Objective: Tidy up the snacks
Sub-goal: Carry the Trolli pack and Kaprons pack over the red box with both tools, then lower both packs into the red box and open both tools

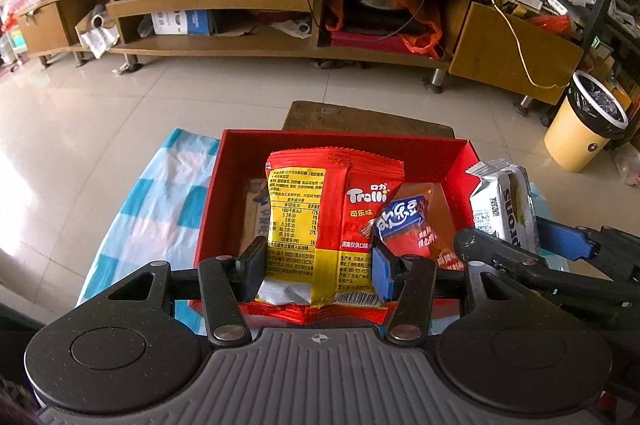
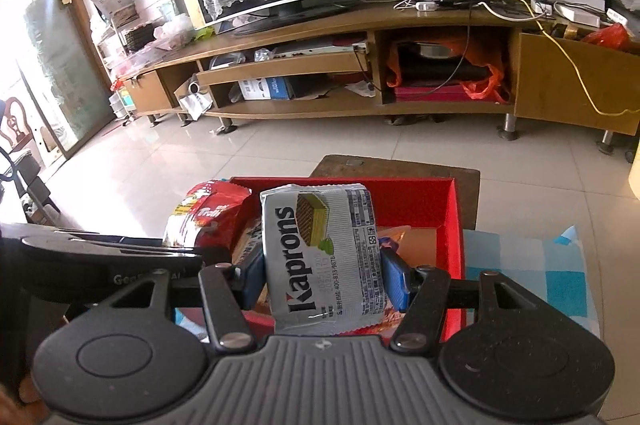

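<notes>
My left claw (image 1: 318,265) pinches the red and yellow Trolli gummy bag (image 1: 326,221) by its lower sides, upright over the red box (image 1: 340,141), with the nutrition table on its yellow panel turned toward me. My right claw (image 2: 324,279) is pressed on the silver Kaprons wafer pack (image 2: 324,261), whose name runs lengthwise beside a picture of a layered wafer; the small print on its right side is too fine to read.

From the left wrist, the Kaprons pack sits at three o'clock, at the box's right wall, and only the letters "prons" show. That view alone shows a blue-labelled packet (image 1: 402,215) with white characters lying in the box, at two o'clock from the Trolli bag.

From the right wrist, the Trolli bag appears at nine o'clock.

The box rests on a blue-and-white checked cloth (image 1: 160,209). At twelve o'clock stands a wooden TV cabinet (image 2: 360,21), and the left view catches a yellow bin (image 1: 584,129) at two o'clock.
</notes>
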`<action>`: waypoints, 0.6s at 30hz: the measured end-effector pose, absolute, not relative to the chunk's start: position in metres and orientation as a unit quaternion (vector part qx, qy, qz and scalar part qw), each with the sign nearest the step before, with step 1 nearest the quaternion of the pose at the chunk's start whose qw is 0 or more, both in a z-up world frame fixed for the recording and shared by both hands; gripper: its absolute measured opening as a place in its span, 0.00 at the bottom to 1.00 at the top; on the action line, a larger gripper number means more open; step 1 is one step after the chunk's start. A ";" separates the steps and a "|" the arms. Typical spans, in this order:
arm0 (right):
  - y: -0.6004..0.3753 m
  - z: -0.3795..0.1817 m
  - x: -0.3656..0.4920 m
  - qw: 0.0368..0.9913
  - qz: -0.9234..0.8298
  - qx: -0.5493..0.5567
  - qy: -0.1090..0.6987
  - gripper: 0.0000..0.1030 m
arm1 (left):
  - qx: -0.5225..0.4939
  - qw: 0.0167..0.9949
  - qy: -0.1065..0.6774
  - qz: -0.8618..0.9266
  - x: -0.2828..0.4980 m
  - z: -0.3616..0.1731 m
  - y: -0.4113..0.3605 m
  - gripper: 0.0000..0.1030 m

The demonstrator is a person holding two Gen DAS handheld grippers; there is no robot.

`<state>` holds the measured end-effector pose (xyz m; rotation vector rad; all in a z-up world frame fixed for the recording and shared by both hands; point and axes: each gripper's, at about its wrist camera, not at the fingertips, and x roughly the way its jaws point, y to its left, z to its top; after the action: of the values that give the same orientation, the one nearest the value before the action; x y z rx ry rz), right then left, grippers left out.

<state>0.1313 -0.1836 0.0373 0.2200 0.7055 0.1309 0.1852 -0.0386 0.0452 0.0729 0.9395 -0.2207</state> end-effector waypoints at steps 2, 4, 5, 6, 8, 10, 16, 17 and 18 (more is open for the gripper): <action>-0.185 0.036 0.135 0.931 0.060 0.108 0.345 0.54 | 0.038 0.885 0.451 -0.105 0.189 0.044 -0.041 0.58; -0.186 0.035 0.139 0.931 0.058 0.107 0.345 0.54 | 0.041 0.886 0.451 -0.104 0.193 0.043 -0.044 0.58; -0.187 0.035 0.141 0.931 0.056 0.106 0.346 0.54 | 0.043 0.886 0.451 -0.103 0.195 0.042 -0.045 0.58; -0.188 0.034 0.143 0.930 0.055 0.106 0.347 0.54 | 0.045 0.886 0.450 -0.102 0.197 0.041 -0.046 0.58; -0.188 0.032 0.146 0.930 0.052 0.106 0.349 0.54 | 0.048 0.885 0.451 -0.100 0.200 0.038 -0.047 0.58; -0.189 0.029 0.150 0.929 0.050 0.105 0.352 0.54 | 0.051 0.885 0.453 -0.099 0.203 0.036 -0.049 0.58; -0.190 0.021 0.162 0.927 0.044 0.101 0.359 0.54 | 0.059 0.882 0.458 -0.092 0.214 0.026 -0.053 0.58; -0.191 0.019 0.163 0.926 0.044 0.100 0.361 0.54 | 0.062 0.881 0.459 -0.090 0.216 0.024 -0.054 0.58; -0.191 0.018 0.165 0.926 0.043 0.099 0.363 0.54 | 0.065 0.881 0.460 -0.088 0.217 0.022 -0.055 0.58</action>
<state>0.1654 -0.1911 0.0179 0.2029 0.7441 0.0890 0.2172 -0.0548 0.0223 0.1349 0.9593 -0.1824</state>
